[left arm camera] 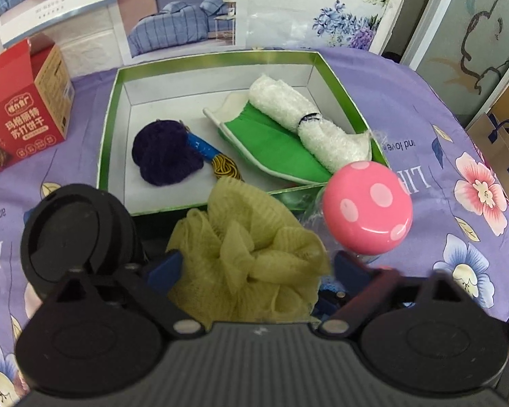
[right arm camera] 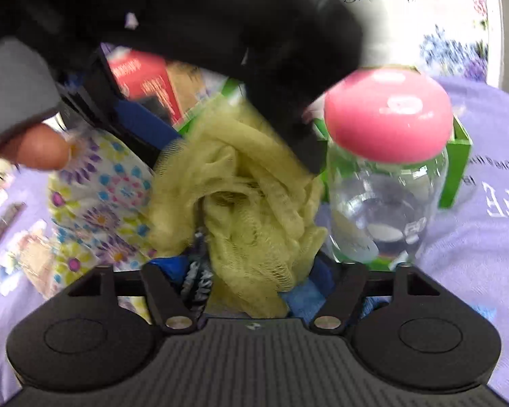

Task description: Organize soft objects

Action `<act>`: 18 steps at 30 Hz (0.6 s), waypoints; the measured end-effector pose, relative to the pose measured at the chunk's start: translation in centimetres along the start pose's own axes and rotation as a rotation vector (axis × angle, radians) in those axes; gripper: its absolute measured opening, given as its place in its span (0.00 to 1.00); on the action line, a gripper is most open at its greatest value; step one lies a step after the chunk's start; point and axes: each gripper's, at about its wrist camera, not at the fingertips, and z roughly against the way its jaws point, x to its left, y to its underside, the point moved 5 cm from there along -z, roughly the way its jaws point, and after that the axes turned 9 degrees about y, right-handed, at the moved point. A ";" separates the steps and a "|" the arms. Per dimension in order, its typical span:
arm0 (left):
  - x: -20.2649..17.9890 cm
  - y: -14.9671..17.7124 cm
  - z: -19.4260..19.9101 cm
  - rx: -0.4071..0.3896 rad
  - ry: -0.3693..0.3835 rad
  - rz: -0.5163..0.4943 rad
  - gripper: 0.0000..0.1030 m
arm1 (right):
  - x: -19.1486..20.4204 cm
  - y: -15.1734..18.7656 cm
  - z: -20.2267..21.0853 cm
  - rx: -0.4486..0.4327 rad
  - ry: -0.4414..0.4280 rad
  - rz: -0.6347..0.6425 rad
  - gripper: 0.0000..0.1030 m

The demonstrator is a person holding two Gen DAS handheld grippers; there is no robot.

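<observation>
Left wrist view, left to right: red biscuit box [left arm camera: 20, 108] at the far left on the purple floral cloth [left arm camera: 441, 176]; next the green-rimmed open box [left arm camera: 220, 57], holding a dark purple knitted piece [left arm camera: 163, 157] with a blue-and-gold tassel [left arm camera: 217, 159] at its left part, and a green-and-white pouch [left arm camera: 275, 139] with a rolled white towel [left arm camera: 305, 125] lying on it at the right. Just in front of the box, the yellow-green mesh bath pouf [left arm camera: 244, 251] sits clamped between the blue fingers [left arm camera: 166, 268] of the left gripper [left arm camera: 254, 268], jaws closed on it. Right of the pouf, touching the box's near right corner, a pink polka-dot jar lid [left arm camera: 368, 208]. Right wrist view, left to right: a fingertip [right arm camera: 34, 151] and grey sleeve, a flowered cloth [right arm camera: 98, 196], then the same pouf [right arm camera: 254, 210] at centre with the left gripper pinching it from above; the right gripper [right arm camera: 254, 271] has its jaws around the pouf's lower end, but whether it is gripping I cannot tell. Far right, the clear glass jar [right arm camera: 387, 207] under its pink lid.
</observation>
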 end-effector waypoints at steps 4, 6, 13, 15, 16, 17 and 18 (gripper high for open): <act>0.6 0.2 1.3 -0.008 0.050 0.012 0.38 | -0.4 0.3 1.3 -0.023 -0.023 0.011 0.15; 0.3 0.3 2.7 -0.030 0.084 0.022 0.31 | -0.2 -0.1 2.8 -0.061 -0.012 0.022 0.14; -2.3 -0.3 9.4 -0.196 0.120 -0.047 0.31 | 0.5 -4.1 8.2 -0.250 0.049 0.102 0.14; -2.8 -1.7 11.1 -0.263 0.111 -0.067 0.31 | 0.6 -6.4 8.3 -0.288 0.072 0.157 0.15; -2.8 -2.6 11.8 -0.290 0.108 -0.070 0.31 | 0.5 -7.9 8.2 -0.305 0.081 0.181 0.15; -2.8 -3.7 12.3 -0.316 0.106 -0.072 0.31 | 0.3 -9.3 7.9 -0.311 0.084 0.199 0.15; -2.7 -5.0 12.5 -0.334 0.101 -0.069 0.31 | 0.1 -10.7 7.3 -0.305 0.084 0.216 0.15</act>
